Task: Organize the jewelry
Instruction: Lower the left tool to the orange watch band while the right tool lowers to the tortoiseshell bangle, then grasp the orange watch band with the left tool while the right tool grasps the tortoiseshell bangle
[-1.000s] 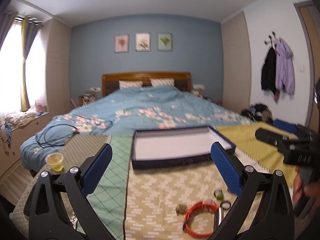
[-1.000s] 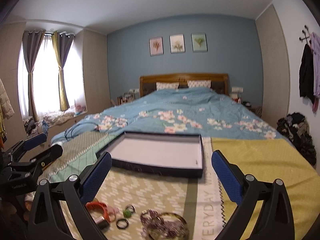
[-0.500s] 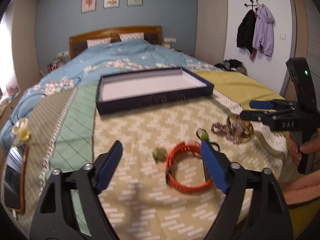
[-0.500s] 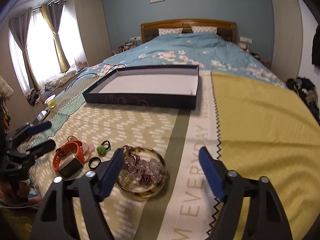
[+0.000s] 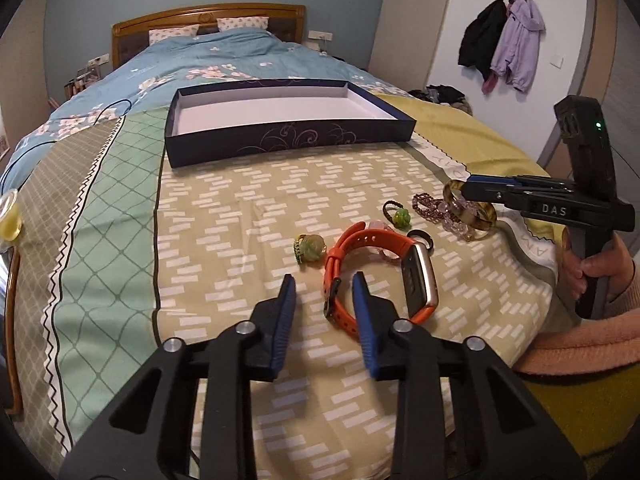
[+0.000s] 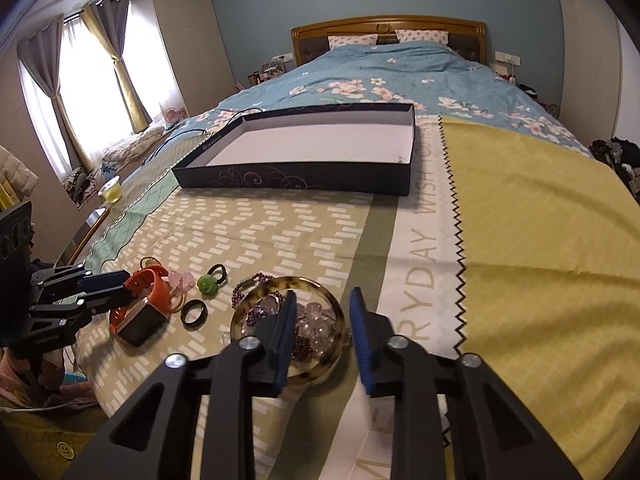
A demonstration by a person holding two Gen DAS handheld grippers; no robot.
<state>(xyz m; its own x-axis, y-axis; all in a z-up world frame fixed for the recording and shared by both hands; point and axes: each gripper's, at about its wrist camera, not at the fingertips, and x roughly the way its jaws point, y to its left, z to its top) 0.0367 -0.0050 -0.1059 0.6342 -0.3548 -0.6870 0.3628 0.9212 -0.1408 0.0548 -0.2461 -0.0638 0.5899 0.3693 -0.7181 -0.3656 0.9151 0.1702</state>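
Two wrist views over a bed spread with a patterned cloth [image 5: 240, 216], with jewellery to be sorted into a box

Nearest, at six o'clock in the left wrist view, the left tongs [image 5: 323, 278] point down at an orange watch [image 5: 372, 240]. Their jaws have just been closing and now stand narrow, with the strap's buckle end between them, though the pads do not yet press on it. At six o'clock in the right wrist view, the right tongs [image 6: 323, 293] have likewise just been closing. They straddle the near rim of a tortoiseshell bangle [image 6: 288, 280], one finger over the beads [image 6: 316, 324] inside it and one outside, not yet clenched.

This looks like the first pick-up. Each pair needs to finish closing on its piece, lift it, then carry it toward twelve o'clock.

Counted, near to far:
- One watch
- One bangle
- One plain black ring [image 6: 194, 312]
- Two green-topped rings [image 5: 310, 247] [image 5: 400, 218]
- One pink piece [image 6: 180, 278], partly hidden
- A purple bead strand [image 6: 248, 286] beside the bangle
- Clear beads, too tangled to count

Well beyond them at twelve o'clock lies one shallow dark box [image 5: 288, 136] with a white floor, holding nothing visible
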